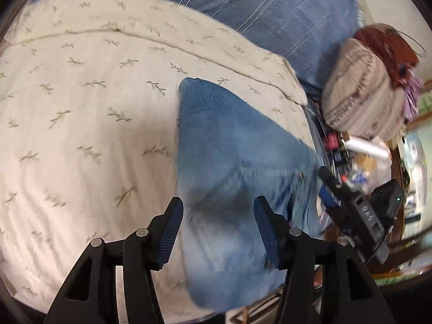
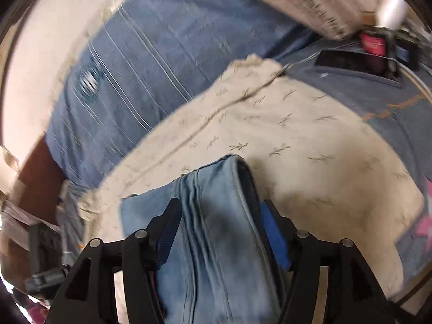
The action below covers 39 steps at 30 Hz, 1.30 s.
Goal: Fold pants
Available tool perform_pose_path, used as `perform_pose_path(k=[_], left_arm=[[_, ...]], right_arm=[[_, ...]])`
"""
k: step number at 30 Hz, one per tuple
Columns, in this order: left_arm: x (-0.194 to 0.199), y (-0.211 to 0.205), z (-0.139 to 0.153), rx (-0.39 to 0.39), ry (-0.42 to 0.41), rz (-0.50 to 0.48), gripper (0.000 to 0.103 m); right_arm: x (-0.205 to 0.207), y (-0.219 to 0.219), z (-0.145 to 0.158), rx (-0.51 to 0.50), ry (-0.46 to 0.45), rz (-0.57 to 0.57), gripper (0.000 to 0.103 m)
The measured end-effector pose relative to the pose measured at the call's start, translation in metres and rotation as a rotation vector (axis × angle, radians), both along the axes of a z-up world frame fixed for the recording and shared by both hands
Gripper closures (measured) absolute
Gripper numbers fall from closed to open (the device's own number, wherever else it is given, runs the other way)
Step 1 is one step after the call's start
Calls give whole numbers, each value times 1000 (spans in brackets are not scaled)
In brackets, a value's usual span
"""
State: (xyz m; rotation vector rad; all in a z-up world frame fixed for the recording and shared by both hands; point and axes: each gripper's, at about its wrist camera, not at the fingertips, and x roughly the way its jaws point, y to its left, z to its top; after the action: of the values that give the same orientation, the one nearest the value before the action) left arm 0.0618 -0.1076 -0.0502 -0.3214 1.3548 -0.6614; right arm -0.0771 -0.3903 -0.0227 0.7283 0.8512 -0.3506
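Faded blue denim pants [image 1: 237, 162] lie folded into a thick, rounded bundle on the cream bedspread printed with small olive leaf sprigs [image 1: 81, 102]. From the left wrist view the bundle tapers to a blunt corner pointing up the bedspread, with a darker shadowed patch near its lower middle. It sits at the bedspread's right-hand edge, part of it reaching past that edge. From the right wrist view the same pants [image 2: 216, 216] show parallel seams and a stacked, doubled edge on the right side; the picture is blurred.

Left gripper [image 1: 218, 226]: black arms with ribbed blue pads, pointing steeply down over the pants. Jaws stand apart, pads clear of the cloth, grasping nothing.

Right gripper [image 2: 220, 229]: also tilted steeply down, straddling the folded denim. The cloth fills the gap between the pads; whether the pads press it I cannot tell through the blur.

Beyond the bedspread, a blue striped quilt [image 1: 270, 8]. To the bedspread's right, a grey-brown striped cushion [image 1: 359, 94] above cluttered small items.
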Motion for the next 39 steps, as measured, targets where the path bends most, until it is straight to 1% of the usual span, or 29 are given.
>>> perform_pose_path(k=[2,3,4,5,6,7,8,11,12,14,17,19,20,22,23,24,25,26,27,28,30,31,32,33,35,36,37,38,39], left_arm=[[8,-17,-6,2,30,6,50],[11,-21,-4,-3,21,16,50],[15,-22,-4,2,2,23,50],[18,-28,-3,18,-26,31,49],[24,-38,-5,42,-53,38,49],[26,-53,-11,77,-69,47,49],[32,-58,-19,119,-75,60,47],[33,-61,-29,149,-78,67,46],[32,-61,-28,145,-76,63,46],[30,-56,-25,124,-46,56,51],[24,-30,-21,25,38,66,54],[6,-7,-25,-28,77,74,52],[-3,-1,-32,-47,98,65,50],[-14,7,-49,-70,146,39,41],[-18,4,-59,-74,179,31,42],[-22,1,-64,-80,213,18,42],[-25,-3,-59,-93,225,-6,53],[-24,-7,-53,-86,208,-20,55],[-25,-12,-42,-65,173,-37,55],[-25,-15,-37,-56,155,-46,55],[-26,-17,-36,-42,134,-51,57],[-26,-19,-41,-27,134,-50,60],[-29,-21,-45,4,123,-50,63],[-31,-25,-51,26,109,-61,63],[-35,-21,-49,35,99,-57,63],[-36,-18,-45,33,97,-54,63],[-37,-15,-40,34,96,-53,64],[-39,-14,-37,30,97,-53,66],[-42,-7,-33,18,97,-57,65]], right_arm=[[19,2,-7,5,33,30,41],[21,11,-3,-18,-7,66,53],[23,17,5,-62,-38,96,84],[27,24,14,-138,-43,138,97],[31,25,19,-189,-30,160,98],[33,21,17,-195,-16,151,98],[36,13,8,-198,29,132,98],[38,-2,-22,-196,141,108,96],[37,-5,-29,-188,169,92,92],[29,-11,-27,-142,141,65,79],[4,-23,-11,11,29,31,62],[-13,-27,-9,95,-21,33,36],[-18,-27,-10,112,-26,40,33],[-22,-21,-16,137,-12,66,32],[-22,-15,-23,151,-7,86,32],[-22,-8,-25,148,0,105,44],[-21,2,-24,107,21,129,72],[-16,17,-19,0,71,172,79],[-14,29,-10,-75,76,208,91],[-15,39,3,-137,53,235,91],[-22,45,21,-233,29,221,91],[-24,43,23,-261,29,206,91],[-25,35,17,-274,60,186,91],[-24,30,7,-261,97,175,91],[-24,21,-20,-189,148,161,87],[-26,22,-21,-188,135,153,84],[-28,21,-18,-177,110,141,77],[-34,17,-12,-122,68,125,75],[-40,13,-9,-60,42,106,66]])
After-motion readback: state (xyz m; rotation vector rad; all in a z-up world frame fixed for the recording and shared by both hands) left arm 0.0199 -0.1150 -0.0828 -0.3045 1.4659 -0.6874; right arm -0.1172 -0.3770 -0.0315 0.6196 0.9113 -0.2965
